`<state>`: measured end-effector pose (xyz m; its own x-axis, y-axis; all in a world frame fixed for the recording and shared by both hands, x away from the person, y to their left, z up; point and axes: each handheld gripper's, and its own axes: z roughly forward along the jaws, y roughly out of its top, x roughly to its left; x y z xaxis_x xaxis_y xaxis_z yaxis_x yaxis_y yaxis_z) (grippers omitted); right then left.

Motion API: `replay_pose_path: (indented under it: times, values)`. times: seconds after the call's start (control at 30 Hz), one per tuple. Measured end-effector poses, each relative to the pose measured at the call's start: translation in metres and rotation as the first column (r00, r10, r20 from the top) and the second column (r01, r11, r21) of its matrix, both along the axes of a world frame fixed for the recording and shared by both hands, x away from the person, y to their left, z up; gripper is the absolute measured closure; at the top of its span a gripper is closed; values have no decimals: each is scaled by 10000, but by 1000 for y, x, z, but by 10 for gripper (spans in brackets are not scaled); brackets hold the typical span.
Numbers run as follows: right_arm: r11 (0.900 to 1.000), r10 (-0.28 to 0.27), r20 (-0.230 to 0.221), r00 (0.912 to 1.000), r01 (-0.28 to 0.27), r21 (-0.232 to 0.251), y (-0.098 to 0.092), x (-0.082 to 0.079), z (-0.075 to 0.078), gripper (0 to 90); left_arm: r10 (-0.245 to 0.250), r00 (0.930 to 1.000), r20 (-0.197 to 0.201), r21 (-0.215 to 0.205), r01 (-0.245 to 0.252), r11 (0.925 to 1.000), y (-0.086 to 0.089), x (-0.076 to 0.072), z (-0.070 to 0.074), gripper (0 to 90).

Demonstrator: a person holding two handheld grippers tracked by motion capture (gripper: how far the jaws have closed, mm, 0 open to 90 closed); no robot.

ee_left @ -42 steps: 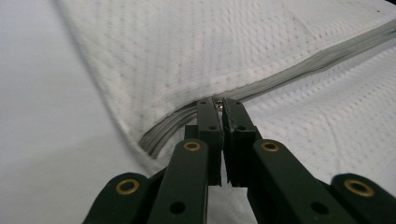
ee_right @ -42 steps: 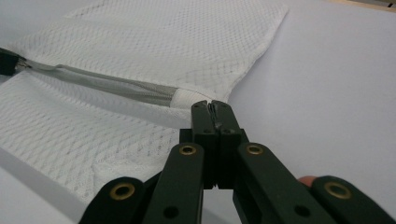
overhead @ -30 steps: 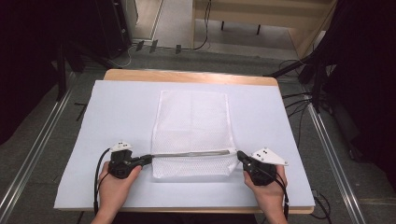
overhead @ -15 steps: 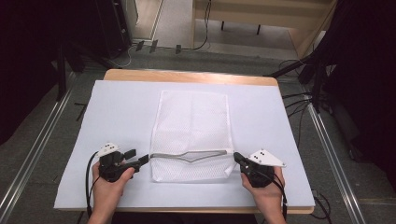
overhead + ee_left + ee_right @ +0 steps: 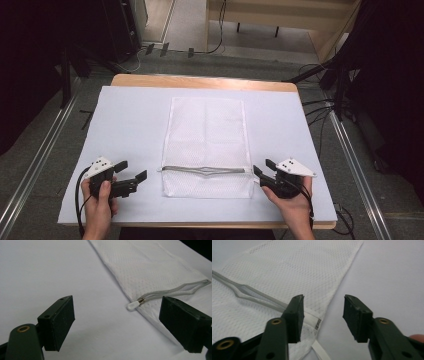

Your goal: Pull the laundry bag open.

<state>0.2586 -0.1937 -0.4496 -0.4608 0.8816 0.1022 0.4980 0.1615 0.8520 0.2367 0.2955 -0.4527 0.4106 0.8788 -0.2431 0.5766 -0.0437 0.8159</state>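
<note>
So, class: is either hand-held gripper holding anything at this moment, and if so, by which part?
Nothing is held. The left hand-held gripper and right hand-held gripper have just opened, jaws apart, beside the mesh bag, off its zipper ends.

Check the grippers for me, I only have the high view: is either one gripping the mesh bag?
Observer: No. The left gripper has jaws that have just been opening, and its own view shows only bare white sheet between the pads.
Operator: Right one?
Observer: The right gripper has also just been opening. Nothing is pinched, and one of its jaws stands over a corner of the mesh bag.
Operator: Where's the zipper pull?
Observer: The white pull tab sticks out past the bag's edge onto the sheet, in front of the left gripper.
</note>
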Motion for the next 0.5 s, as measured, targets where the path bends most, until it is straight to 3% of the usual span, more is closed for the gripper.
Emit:
replay_pose_path:
  times: [0.07, 0.1, 0.33, 0.5]
  values:
    - [10000, -27, -27, 10000, 27, 65, -3, 0, 1, 415, 81, 10000, 36, 134, -81, 9999, 3, -1, 0, 130]
    - [9995, -34, -17, 10000, 35, 328, -9, 1, 1, 368, 10, 10000, 88, 280, -12, 9996, 6, -2, 0, 124]
    - [9978, 27, -6, 10000, -26, 657, -28, 1, 1, 260, 52, 9999, 161, 444, -59, 9990, 12, -1, -2, 96]
    - [9961, -333, -121, 9994, 342, 808, -44, -1, -1, 210, 112, 9996, 265, 555, -127, 9984, 18, -1, -1, 81]
